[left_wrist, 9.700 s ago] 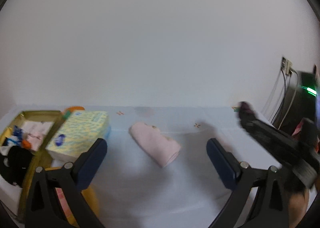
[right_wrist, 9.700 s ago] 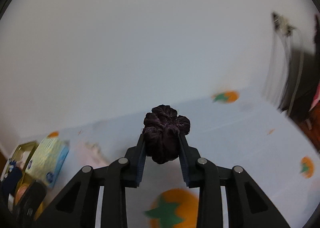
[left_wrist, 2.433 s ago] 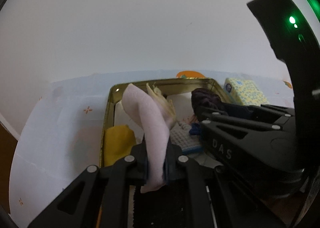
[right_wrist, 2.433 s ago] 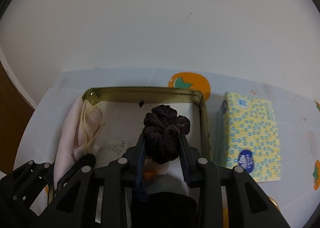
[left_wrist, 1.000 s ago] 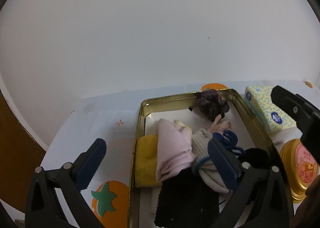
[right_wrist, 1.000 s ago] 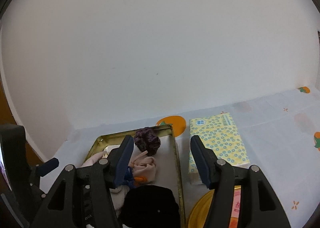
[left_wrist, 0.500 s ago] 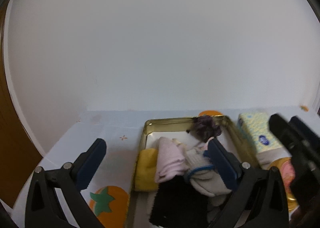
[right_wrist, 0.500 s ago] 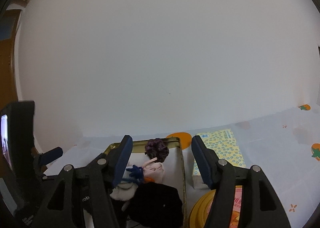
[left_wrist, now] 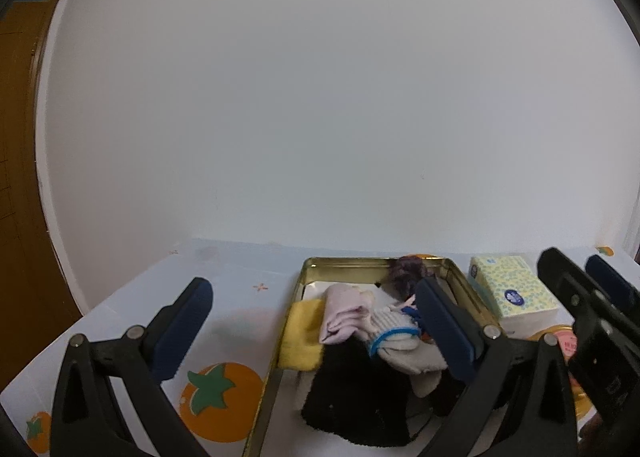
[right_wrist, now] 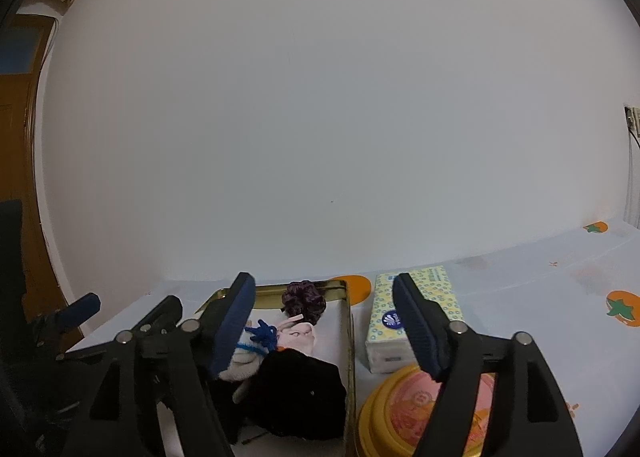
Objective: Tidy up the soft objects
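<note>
Hovering above the table with both tools raised: my left gripper (left_wrist: 316, 321) is spread wide with nothing between its fingers, and my right gripper (right_wrist: 324, 321) is spread and empty too. Down in the gold tin (left_wrist: 298, 293), the pink cloth (left_wrist: 340, 315) lies beside the yellow cloth (left_wrist: 302, 337), and the dark purple scrunchie (right_wrist: 302, 301) sits at the far end. A tissue pack (right_wrist: 400, 317) lies just beside the tin on the tablecloth (left_wrist: 224, 297).
</note>
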Available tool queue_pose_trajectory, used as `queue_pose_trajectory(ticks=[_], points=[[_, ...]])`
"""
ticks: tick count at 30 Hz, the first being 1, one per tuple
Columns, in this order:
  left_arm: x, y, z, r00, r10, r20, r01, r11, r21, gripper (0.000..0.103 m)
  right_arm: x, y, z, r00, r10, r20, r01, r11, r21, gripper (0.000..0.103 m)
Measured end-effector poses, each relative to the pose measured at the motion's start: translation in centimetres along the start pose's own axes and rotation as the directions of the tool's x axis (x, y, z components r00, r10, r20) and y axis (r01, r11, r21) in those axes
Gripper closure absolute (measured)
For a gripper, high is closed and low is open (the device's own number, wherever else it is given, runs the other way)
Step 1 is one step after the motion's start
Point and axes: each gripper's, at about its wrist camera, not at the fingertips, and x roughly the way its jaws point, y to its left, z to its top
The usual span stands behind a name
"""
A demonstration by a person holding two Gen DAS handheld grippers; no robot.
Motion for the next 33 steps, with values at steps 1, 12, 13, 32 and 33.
queue_pose_trajectory(ticks=[1, 12, 13, 32, 33], points=[[-0.3, 0.1, -0.1, 1.000, 0.003, 0.007, -0.003, 1.000, -0.002, 0.000, -0.2, 0.1, -0.1, 1.000, -0.002, 0.005, 0.002, 1.000, -0.016, 0.028], [-1.7, -0.8, -1.6, 0.997, 0.055, 0.057, -0.060, 0.995, 0.077, 0.000, -2.3, -0.2, -0.8, 0.996, -0.037, 0.075, 0.039, 0.999, -0.027, 0.025], [-1.8, -0.7, -1.7, 0.997, 0.053, 0.055, -0.057, 0.996, 0.073, 0.000, -2.6, -0.2, -0.9, 0.996, -0.040, 0.075, 0.043, 0.999, -0.034, 0.025], [-2.9, -0.7, -2.0, 0.996, 0.035, 0.077, -0.040, 0.997, 0.060, 0.000, -5.0, 0.3, -0.9, 0.989, -0.061, 0.132, 0.069, 0.996, -0.051, 0.024], [-2.9, -0.6, -2.0, 0.997, 0.034, 0.076, -0.039, 0.997, 0.060, 0.000, -5.0, 0.3, -1.0, 0.989, -0.062, 0.135, 0.069, 0.996, -0.051, 0.024]])
